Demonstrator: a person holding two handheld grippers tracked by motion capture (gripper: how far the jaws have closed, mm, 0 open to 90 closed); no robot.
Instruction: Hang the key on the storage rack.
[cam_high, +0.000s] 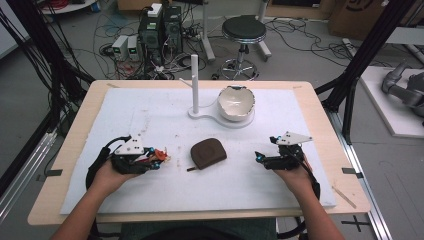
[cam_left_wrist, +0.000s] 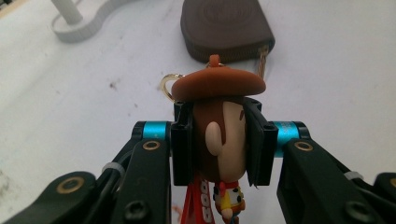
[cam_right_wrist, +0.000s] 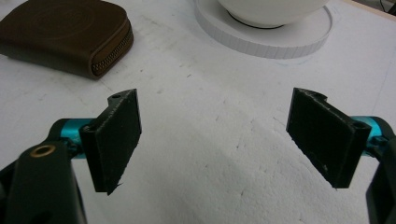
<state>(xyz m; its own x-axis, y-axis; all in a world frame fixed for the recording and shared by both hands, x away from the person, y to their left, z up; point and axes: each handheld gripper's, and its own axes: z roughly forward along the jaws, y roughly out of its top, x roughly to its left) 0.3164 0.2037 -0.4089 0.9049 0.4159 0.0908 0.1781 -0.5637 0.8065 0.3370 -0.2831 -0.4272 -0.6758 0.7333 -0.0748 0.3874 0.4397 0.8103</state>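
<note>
White foam is covering the table (cam_high: 150, 115). Left of the pouch (cam_high: 209, 152), the left gripper (cam_left_wrist: 218, 140) is squeezing a toy (cam_left_wrist: 219, 135) by its head, body hanging down. Its ring (cam_left_wrist: 169, 84) is pointing at the pouch. Right of the pouch, the right gripper (cam_right_wrist: 224, 140) is waiting wide open, holding nothing. Behind the pouch, the bowl (cam_high: 236, 102) looks empty.
</note>
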